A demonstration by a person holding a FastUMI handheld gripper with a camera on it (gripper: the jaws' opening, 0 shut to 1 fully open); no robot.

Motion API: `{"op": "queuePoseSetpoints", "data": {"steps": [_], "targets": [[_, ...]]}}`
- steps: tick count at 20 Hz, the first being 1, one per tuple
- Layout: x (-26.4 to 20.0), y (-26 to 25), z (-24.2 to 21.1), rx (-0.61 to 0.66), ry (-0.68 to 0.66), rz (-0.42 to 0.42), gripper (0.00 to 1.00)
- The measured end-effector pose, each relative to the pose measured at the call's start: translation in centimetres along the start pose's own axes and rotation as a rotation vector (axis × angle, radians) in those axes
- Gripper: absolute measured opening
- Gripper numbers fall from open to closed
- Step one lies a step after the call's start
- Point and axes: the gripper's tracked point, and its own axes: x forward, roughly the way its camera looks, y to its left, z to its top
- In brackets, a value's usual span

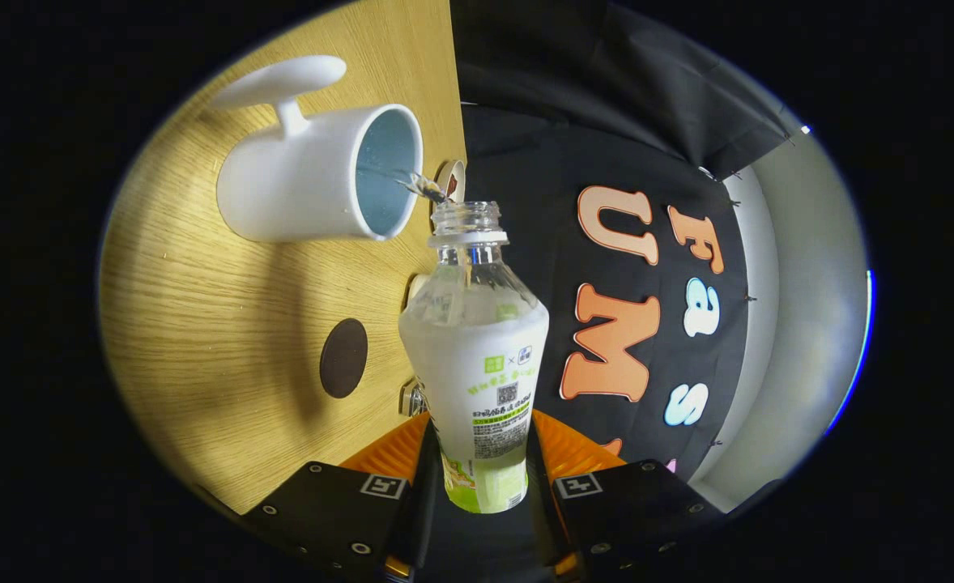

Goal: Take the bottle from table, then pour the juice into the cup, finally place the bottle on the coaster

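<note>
Pale wood-grain tabletop (202,324) runs along one side of the gripper view, with the black cloth of the booth wall on the other, and the whole scene sits rolled sideways, which I take to mean the gripper (481,486) is turned over for pouring. Its two fingers are closed narrowly on the lower body of the clear plastic bottle with the white and green label (481,356), one pressing each flank, so the bottle lies between them with its uncapped neck pointing ahead. A thin stream leaves the mouth and reaches into the white ceramic mug with the pale blue inside (319,174), which stands on the table just beyond the neck; the tilt seems set so the liquid clears the rim. A small round dark brown coaster (343,357) lies bare on the wood, well apart from the mug and beside the bottle's shoulder, presumably waiting for the bottle. How full the mug is cannot be told, since its inside is seen at a slant. Small pale objects at the table edge behind the bottle are too hidden to name, and the bottle's base is cut off by the fingers.
</note>
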Motion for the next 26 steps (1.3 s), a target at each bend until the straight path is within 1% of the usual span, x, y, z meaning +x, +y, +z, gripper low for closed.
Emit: {"op": "queuePoseSetpoints", "data": {"steps": [4,11,26], "targets": [[0.0,-0.6,0.3,-0.013,-0.003,-0.018,0.52],[0.6,-0.8,0.3,-0.040,-0.001,-0.022,0.52],[0.3,-2.3,-0.1,-0.110,-0.013,-0.042,0.52]]}}
